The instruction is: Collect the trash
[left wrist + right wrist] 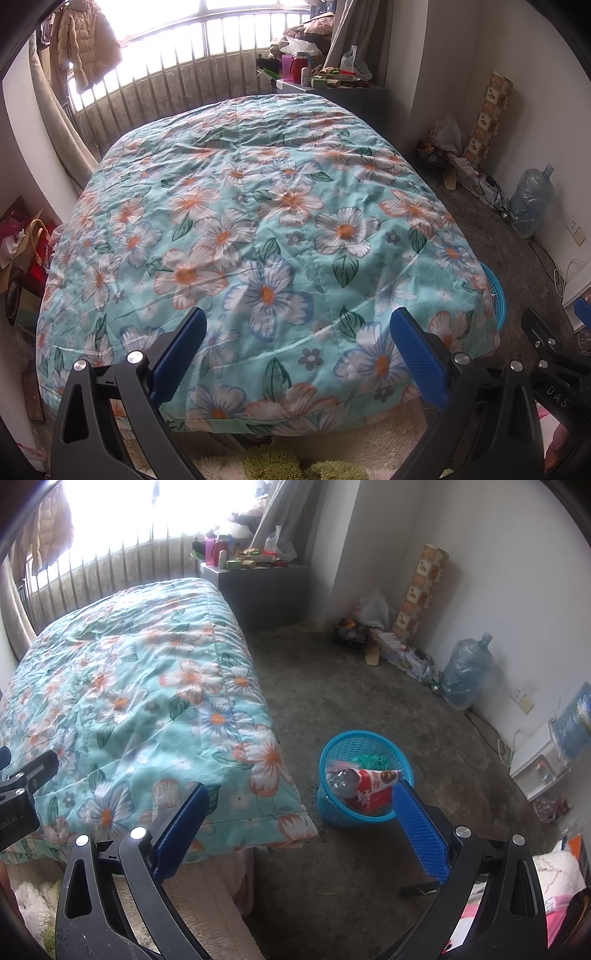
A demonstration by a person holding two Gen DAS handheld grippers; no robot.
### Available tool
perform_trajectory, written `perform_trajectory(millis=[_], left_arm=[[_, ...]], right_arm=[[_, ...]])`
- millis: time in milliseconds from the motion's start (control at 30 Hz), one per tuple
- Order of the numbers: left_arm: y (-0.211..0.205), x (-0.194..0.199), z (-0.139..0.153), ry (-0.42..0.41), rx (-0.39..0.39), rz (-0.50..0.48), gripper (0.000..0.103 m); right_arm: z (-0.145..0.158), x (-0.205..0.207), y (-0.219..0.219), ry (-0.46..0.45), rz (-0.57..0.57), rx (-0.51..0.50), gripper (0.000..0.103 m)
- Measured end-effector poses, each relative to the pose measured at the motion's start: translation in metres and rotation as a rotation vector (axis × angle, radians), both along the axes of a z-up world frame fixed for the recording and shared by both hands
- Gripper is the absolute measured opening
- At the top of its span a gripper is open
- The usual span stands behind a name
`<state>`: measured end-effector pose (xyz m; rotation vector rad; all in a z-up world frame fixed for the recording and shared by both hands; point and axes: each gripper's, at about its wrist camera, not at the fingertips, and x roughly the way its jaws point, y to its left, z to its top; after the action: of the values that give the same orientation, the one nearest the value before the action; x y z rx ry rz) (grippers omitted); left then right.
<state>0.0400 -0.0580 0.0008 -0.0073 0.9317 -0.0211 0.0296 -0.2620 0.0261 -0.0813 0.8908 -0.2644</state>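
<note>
Both grippers are hanging empty at this moment: the left gripper [297,354] is pointing over the floral quilt [258,221] with its blue pads spread wide, and the right gripper [301,830] is also holding its fingers far apart, with nothing between them.

We are looking at the blue mesh basket [360,738], which is standing on the grey floor [351,686] just beside the corner of the quilt. Inside it we are seeing a crushed clear plastic bottle [341,779], a red and white snack wrapper [373,786] and something green [373,762] behind them, so we judge that much of the collecting is done already.

For the step in hand, we think we should be searching the floor and the quilt top for pieces left over (the quilt is showing no trash in either view). When a piece is found, it is better to come down from above with the fingers wide, close on its middle, and release low over the basket so that light wrappers are not drifting out.

About writing: the wrapper is carrying white Chinese characters, which we cannot read surely. On the other gripper's body we are reading "DAS" [556,397] in the left view.
</note>
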Motion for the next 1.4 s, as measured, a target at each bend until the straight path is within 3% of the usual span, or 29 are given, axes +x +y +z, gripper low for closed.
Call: perform_trajectory(millis=[1400], left_arm=[[-0.0015,-0.0005,-0.0003,-0.002,0.002,0.002,0.097]], right_arm=[[-0.0006,-0.0014,0.0051,-0.002,-0.004,0.008,0.095]])
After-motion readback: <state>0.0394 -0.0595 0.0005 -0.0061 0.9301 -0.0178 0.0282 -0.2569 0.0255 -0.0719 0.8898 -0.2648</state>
